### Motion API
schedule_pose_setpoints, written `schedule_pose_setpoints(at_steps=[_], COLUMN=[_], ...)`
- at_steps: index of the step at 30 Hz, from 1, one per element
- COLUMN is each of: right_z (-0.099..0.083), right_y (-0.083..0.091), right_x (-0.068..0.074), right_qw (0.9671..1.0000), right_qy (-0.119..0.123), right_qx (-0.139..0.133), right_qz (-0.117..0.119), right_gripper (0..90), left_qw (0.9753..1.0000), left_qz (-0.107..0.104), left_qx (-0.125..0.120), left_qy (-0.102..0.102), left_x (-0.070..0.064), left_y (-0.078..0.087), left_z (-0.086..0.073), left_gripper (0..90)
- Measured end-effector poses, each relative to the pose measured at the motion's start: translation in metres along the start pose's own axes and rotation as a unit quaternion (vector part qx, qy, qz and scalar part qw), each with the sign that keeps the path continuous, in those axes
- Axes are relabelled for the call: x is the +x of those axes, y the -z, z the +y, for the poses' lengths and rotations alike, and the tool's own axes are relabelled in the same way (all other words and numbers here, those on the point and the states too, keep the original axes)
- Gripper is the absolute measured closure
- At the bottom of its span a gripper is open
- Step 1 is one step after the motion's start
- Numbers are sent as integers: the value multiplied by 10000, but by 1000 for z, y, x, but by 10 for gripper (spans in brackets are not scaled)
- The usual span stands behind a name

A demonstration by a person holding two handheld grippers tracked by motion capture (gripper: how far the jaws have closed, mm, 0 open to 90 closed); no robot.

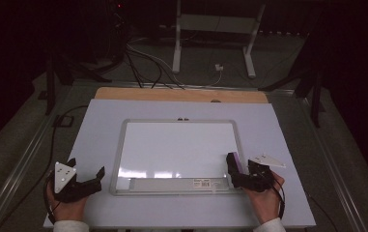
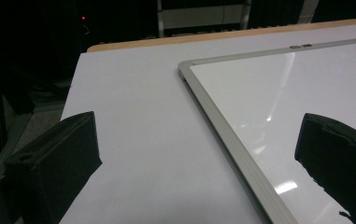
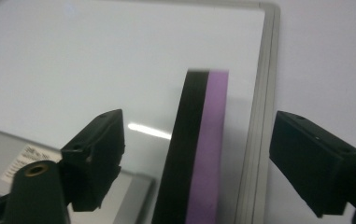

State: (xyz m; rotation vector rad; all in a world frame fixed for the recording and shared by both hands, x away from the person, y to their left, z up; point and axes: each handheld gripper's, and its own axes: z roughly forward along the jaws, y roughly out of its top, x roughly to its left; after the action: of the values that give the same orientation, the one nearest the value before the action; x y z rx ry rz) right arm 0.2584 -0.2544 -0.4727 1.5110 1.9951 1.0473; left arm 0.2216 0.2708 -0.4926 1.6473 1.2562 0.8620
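Purple-and-black eraser (image 3: 199, 154) stood between my right tool's (image 1: 237, 170) spread jaws at the whiteboard's (image 1: 176, 145) near right corner; board looked clean, so wiping seemed finished. Left tool (image 1: 86, 180) gaped empty beside the whiteboard.

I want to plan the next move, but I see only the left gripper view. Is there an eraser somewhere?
Observer: Yes. A purple-and-black eraser stands on its edge near the whiteboard's near right corner.
Operator: Does the right gripper hold it?
Observer: No. The right gripper's fingers are open, one on each side of the eraser, with a gap on both sides.
Operator: What is along the board's near edge?
Observer: A grey tray with a small label.
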Motion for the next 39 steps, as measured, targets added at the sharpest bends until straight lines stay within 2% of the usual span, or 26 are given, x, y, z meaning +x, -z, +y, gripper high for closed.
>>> schedule_pose_setpoints(at_steps=[6,10,19,22,27,32,39], right_z=[4,3,-1,-3,-6,-9,-12], right_y=[8,11,18,19,20,23,23], right_x=[-14,-23,-43,-47,-53,-56,-58], right_qw=[9992,9986,9965,9962,9950,9930,9913], right_qy=[201,355,455,419,328,338,433], right_qx=[-307,-393,-694,-757,-920,-1096,-1210], right_qz=[153,54,8,27,208,267,283], right_gripper=[111,78,40,31,13,0,0], left_qw=[10000,9999,9995,9989,9985,9979,9973], left_qz=[3,-12,-43,-135,-172,-206,-179], left_qx=[-29,-78,-217,-311,-376,-486,-576], left_qy=[33,81,218,325,362,376,416], left_x=[2,2,4,7,7,7,8], left_y=[2,3,7,10,11,13,15], left_z=[0,1,4,6,6,8,8], left_gripper=[7,7,7,7,7,7,6])
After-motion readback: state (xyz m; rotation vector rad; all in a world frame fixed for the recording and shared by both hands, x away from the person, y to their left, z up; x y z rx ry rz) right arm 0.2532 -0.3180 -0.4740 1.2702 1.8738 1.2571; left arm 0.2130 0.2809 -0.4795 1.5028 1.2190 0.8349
